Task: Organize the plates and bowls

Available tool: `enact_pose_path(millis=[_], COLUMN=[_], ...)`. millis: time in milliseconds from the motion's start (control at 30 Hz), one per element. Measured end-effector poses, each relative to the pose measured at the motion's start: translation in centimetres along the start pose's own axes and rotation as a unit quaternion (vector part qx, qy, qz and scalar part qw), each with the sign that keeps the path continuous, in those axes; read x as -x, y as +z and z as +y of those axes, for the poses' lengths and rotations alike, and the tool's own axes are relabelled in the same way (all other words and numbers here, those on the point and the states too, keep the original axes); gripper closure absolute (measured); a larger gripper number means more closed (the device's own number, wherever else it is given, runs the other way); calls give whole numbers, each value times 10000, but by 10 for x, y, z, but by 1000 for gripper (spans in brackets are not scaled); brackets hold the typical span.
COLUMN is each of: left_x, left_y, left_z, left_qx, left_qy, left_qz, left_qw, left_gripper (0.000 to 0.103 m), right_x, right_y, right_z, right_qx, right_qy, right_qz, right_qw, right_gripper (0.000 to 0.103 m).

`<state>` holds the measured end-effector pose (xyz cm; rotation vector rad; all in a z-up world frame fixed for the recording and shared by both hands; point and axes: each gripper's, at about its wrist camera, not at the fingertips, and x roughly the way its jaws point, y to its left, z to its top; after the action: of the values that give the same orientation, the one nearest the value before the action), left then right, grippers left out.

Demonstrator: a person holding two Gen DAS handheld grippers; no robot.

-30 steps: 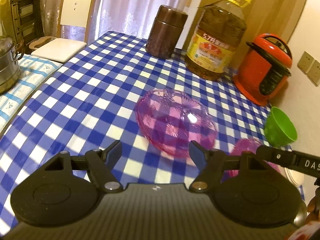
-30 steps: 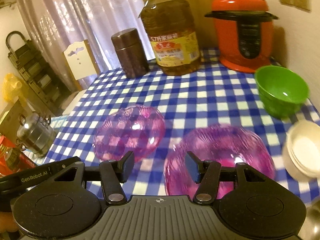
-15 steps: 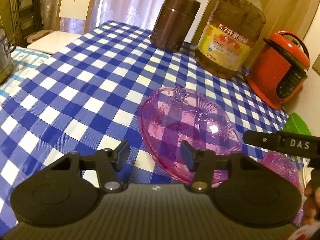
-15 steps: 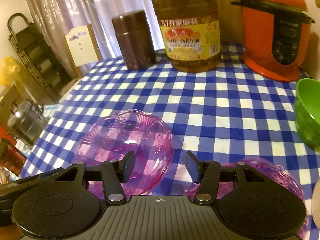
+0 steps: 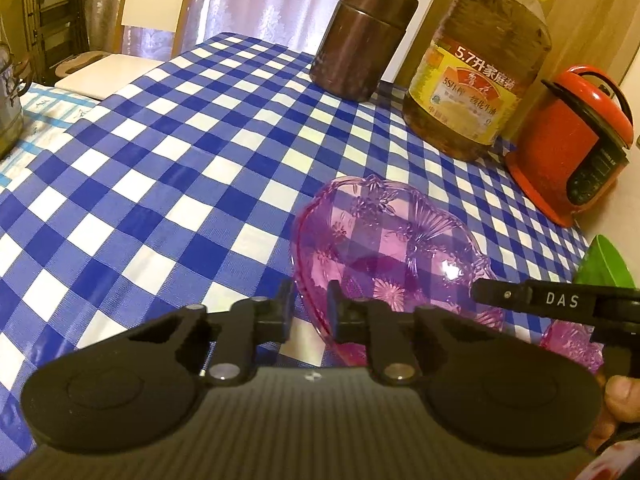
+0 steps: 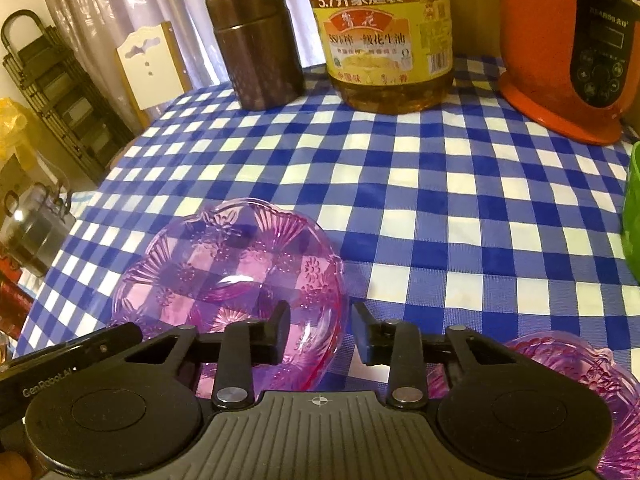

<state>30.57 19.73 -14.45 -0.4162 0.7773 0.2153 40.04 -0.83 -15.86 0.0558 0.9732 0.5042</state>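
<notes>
A clear pink patterned bowl [image 5: 384, 248] sits on the blue checked tablecloth [image 5: 168, 168]. My left gripper [image 5: 310, 310] has its fingers either side of the bowl's near-left rim, nearly closed on it. The same bowl shows in the right wrist view [image 6: 232, 264], just ahead and left of my right gripper [image 6: 320, 334], which is open and empty, straddling the bowl's right rim. A second pink bowl [image 6: 576, 376] lies low on the right, partly hidden by my right gripper; it also shows in the left wrist view [image 5: 572, 346]. A green bowl [image 6: 632, 216] stands at the right edge.
A brown canister [image 5: 362, 36], a big oil bottle [image 5: 480, 68] and a red rice cooker [image 5: 572, 144] stand along the back of the table. A chair [image 5: 152, 4] and a metal pot [image 6: 32, 232] are off the table's left side.
Both grippers moved forward and lower toward the first pink bowl. My left gripper's fingers narrowed from wide open to almost closed around its rim. The right gripper shifted left, off the second bowl.
</notes>
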Motion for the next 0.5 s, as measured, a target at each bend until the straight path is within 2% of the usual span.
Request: enact_pose_path(millis=[300, 500], left_x=[2, 8], left_y=[-1, 0], left_z=[-1, -1], left_qx=[-11, -43], left_qy=[67, 68], left_qz=[-33, -91], left_qw=[10000, 9999], left_gripper=[92, 93], right_x=[-6, 4], right_y=[-2, -2], right_z=[-5, -5], right_qx=[-97, -189], right_qy=[-72, -14], right_qz=[57, -12], right_qw=[9999, 9998], right_gripper=[92, 93])
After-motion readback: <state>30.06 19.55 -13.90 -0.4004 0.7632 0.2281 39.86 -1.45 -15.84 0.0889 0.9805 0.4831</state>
